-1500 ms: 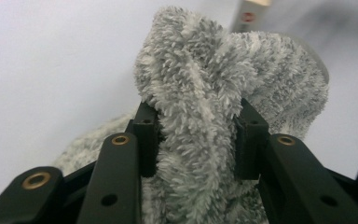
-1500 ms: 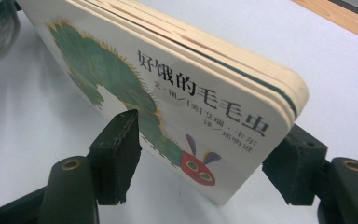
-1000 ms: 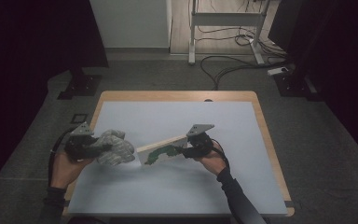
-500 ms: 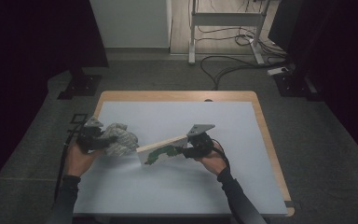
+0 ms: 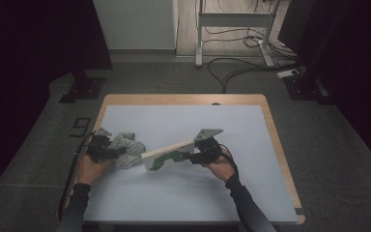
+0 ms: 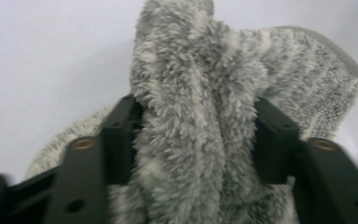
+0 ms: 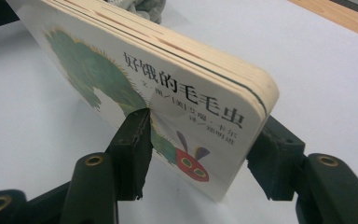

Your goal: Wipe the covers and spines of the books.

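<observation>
On the pale blue mat (image 5: 183,203) that covers the wooden table (image 5: 276,145), the left gripper (image 5: 121,152) lies low at the mat's left edge with a grey fluffy sock (image 5: 128,152) bunched in front of it. In the left gripper view a thick fold of the sock (image 6: 191,116) stands between the two black jaws, and its pile brushes both inner faces. The jaws have just been opening, and they stand wide enough that I cannot tell whether the pads still press on the fabric or merely flank it. The rest of the sock spreads onto the mat beyond the jaws (its ribbed cuff end lies to the upper right in that view).

The right gripper (image 5: 189,157) sits near the middle of the mat and clamps a children's board book (image 5: 166,157) by one end, one pad on the picture cover and the other on the back. The book is tilted, its far end reaching down toward the sock and ending just beside it. In the right gripper view the cover (image 7: 168,102) shows a green caterpillar with a red head and a title in Chinese characters, with the thick page edges uppermost.
</observation>
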The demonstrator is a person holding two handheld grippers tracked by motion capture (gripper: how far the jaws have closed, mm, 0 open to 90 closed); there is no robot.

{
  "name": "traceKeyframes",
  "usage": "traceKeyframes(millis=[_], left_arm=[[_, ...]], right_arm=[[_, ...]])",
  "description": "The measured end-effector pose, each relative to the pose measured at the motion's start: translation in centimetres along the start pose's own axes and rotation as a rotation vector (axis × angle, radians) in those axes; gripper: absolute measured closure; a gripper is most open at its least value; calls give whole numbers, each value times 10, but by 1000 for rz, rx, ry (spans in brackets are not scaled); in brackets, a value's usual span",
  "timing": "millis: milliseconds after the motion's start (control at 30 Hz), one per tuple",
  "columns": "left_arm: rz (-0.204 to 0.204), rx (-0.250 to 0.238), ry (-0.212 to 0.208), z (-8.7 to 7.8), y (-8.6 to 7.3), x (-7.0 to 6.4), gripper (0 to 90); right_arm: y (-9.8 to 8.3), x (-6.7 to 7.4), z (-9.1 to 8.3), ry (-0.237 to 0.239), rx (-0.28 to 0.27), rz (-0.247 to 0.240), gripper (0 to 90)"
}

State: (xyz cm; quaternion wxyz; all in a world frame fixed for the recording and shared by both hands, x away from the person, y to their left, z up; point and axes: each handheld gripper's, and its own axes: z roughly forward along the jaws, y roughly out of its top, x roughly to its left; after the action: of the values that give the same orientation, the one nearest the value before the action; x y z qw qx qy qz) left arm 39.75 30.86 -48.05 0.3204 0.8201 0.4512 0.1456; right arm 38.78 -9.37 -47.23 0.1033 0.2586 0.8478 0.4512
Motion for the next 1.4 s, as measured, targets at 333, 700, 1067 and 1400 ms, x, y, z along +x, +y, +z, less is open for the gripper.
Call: traceKeyframes(millis=[333,700,1067,1400], left_arm=[[52,-29,6,-33,3,-11,217],[85,-85,-68,-62,5,-35,225],[187,-79,-209,-60,3,-79,334],[202,-69,-275,-32,7,-103,471]], right_arm=[[1,1,2,-1,-1,1,394],[2,1,1,1,7,-1,396],[2,0,0,6,9,6,419],[2,-2,-3,13,17,8,460]])
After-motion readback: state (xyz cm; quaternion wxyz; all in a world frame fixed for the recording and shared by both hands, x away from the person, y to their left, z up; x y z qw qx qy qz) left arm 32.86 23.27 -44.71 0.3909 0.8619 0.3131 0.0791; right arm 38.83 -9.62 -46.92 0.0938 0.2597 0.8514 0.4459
